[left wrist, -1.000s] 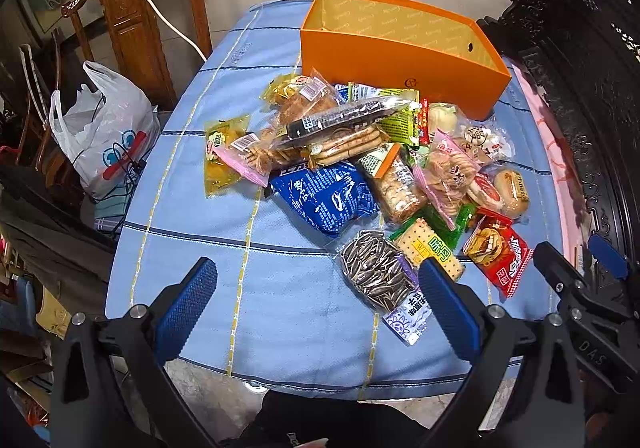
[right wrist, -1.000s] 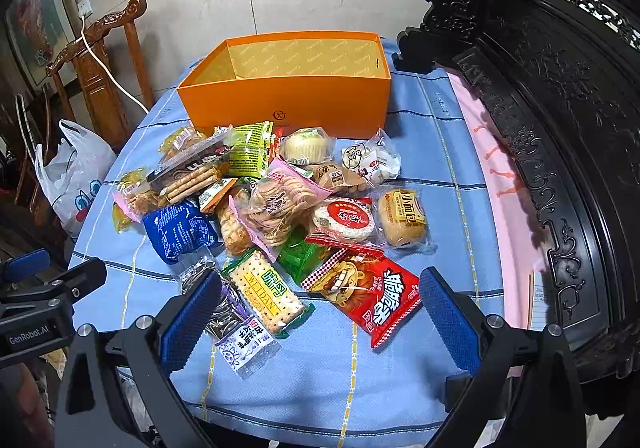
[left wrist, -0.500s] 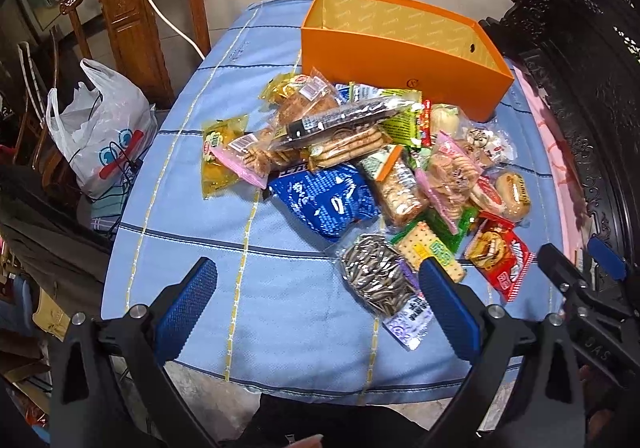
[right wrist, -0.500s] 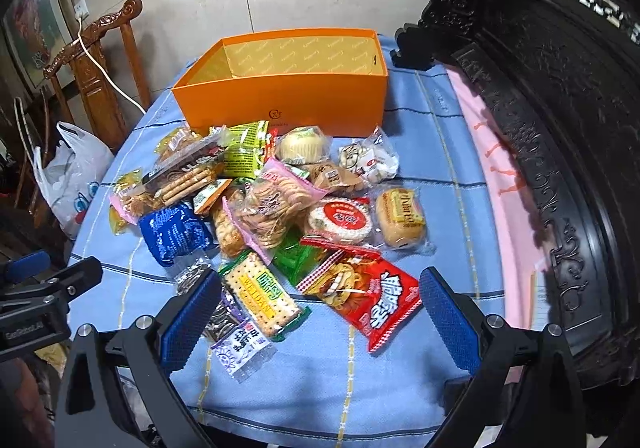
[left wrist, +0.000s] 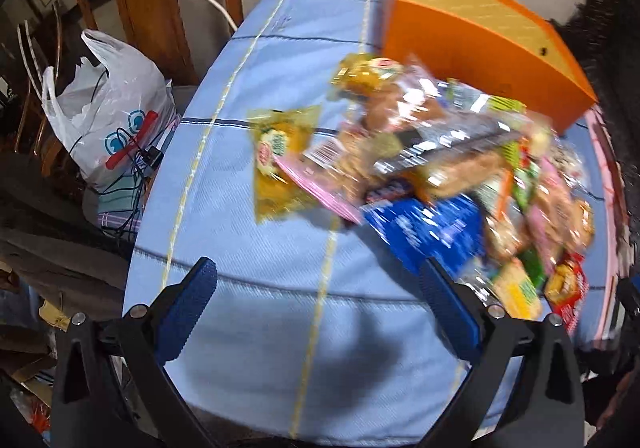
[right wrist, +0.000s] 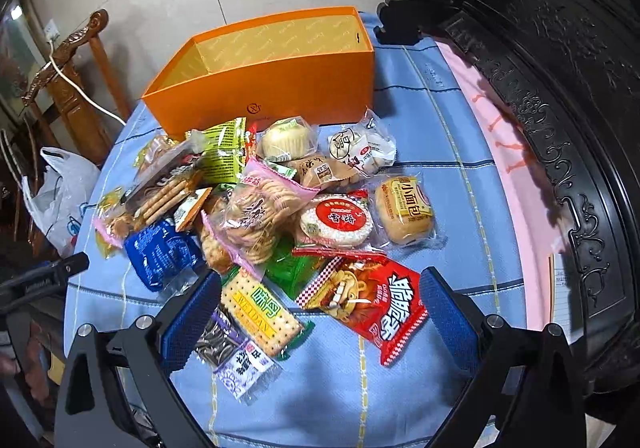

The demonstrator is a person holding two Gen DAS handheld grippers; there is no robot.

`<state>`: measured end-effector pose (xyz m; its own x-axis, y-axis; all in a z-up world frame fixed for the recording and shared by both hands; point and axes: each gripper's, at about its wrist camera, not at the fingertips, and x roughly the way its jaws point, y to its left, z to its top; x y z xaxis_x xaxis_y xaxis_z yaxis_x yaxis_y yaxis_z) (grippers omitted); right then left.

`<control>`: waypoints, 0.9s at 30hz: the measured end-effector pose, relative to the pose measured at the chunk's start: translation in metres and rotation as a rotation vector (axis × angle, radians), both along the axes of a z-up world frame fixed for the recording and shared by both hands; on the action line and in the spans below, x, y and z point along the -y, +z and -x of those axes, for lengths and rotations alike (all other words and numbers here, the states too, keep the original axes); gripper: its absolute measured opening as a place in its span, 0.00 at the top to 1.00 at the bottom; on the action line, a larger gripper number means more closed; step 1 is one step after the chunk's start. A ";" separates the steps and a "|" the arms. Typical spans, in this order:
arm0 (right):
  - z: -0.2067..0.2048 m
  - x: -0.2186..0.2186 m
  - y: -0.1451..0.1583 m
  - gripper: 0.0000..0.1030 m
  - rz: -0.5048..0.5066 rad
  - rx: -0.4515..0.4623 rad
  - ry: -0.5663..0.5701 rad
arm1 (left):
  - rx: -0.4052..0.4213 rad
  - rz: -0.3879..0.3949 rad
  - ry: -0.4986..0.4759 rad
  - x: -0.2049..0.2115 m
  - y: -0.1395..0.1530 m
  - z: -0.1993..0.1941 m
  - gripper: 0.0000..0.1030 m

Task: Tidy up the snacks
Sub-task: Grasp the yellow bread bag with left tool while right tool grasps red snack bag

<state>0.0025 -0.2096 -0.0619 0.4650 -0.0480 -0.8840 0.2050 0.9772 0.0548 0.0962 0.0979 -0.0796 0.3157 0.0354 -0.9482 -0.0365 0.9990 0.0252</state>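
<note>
Now the left gripper swings leftward, its view smearing and the yellow packet sliding toward centre where a moment ago the whole pile sat ahead, while the right gripper dips closer over the red noodle-snack bag. Both sets of jaws stand wide open and hold nothing. Every snack lies heaped on the blue tabletop in front of the empty orange box, so I judge the sorting is only starting, first picks being lined up.

tablecloth: woven cloth, matt | snack wrappers: glossy plastic
</note>
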 end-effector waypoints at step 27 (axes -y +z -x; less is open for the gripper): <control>-0.029 0.021 -0.022 0.04 -0.031 -0.065 -0.189 | -0.230 0.050 0.034 -0.045 -0.090 -0.120 0.57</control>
